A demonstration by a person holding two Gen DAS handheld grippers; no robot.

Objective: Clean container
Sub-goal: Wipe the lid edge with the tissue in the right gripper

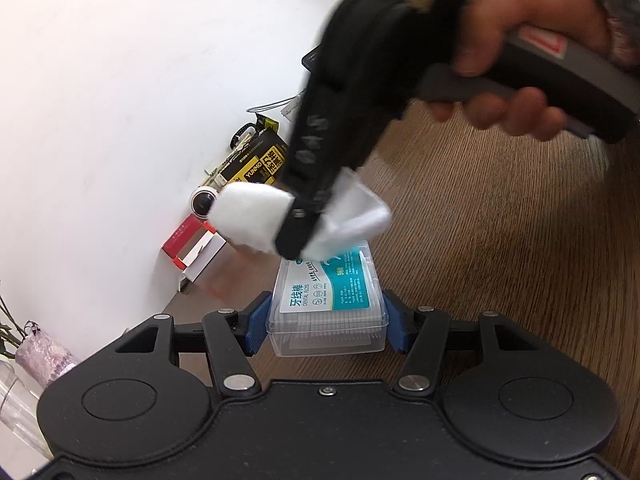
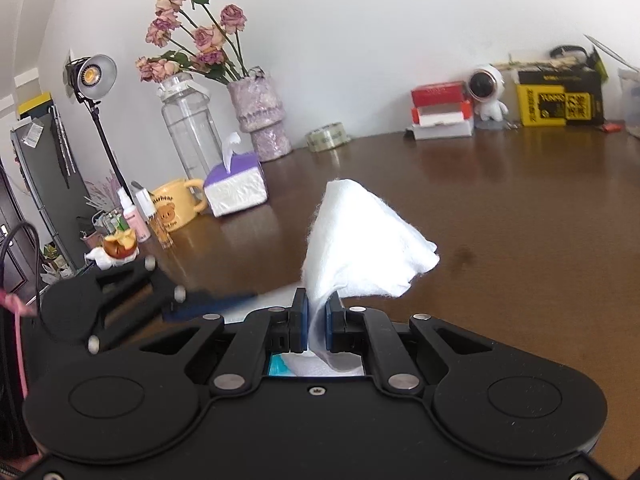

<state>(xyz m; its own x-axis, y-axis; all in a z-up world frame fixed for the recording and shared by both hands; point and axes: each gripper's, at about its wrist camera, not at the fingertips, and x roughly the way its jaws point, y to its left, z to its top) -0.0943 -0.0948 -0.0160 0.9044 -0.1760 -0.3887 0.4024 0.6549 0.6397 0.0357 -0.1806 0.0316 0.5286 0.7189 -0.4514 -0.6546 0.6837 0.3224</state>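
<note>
A clear plastic dental-floss container [image 1: 329, 304] with a teal and white label sits between the blue pads of my left gripper [image 1: 326, 322], which is shut on it above the wooden table. My right gripper [image 2: 317, 320] is shut on a white tissue [image 2: 360, 240]. In the left wrist view the right gripper [image 1: 296, 236] comes in from the upper right and holds the tissue [image 1: 256, 214] against the far end of the container's lid. In the right wrist view a sliver of the container's teal label [image 2: 276, 368] shows below the fingers.
Along the wall stand a red and white box [image 1: 192, 246], a small astronaut figure [image 2: 486, 92], a yellow and black box [image 2: 556, 100], a tape roll [image 2: 326, 136], a flower vase [image 2: 262, 116], a clear bottle [image 2: 190, 124], a tissue box [image 2: 236, 186] and a yellow mug [image 2: 174, 208].
</note>
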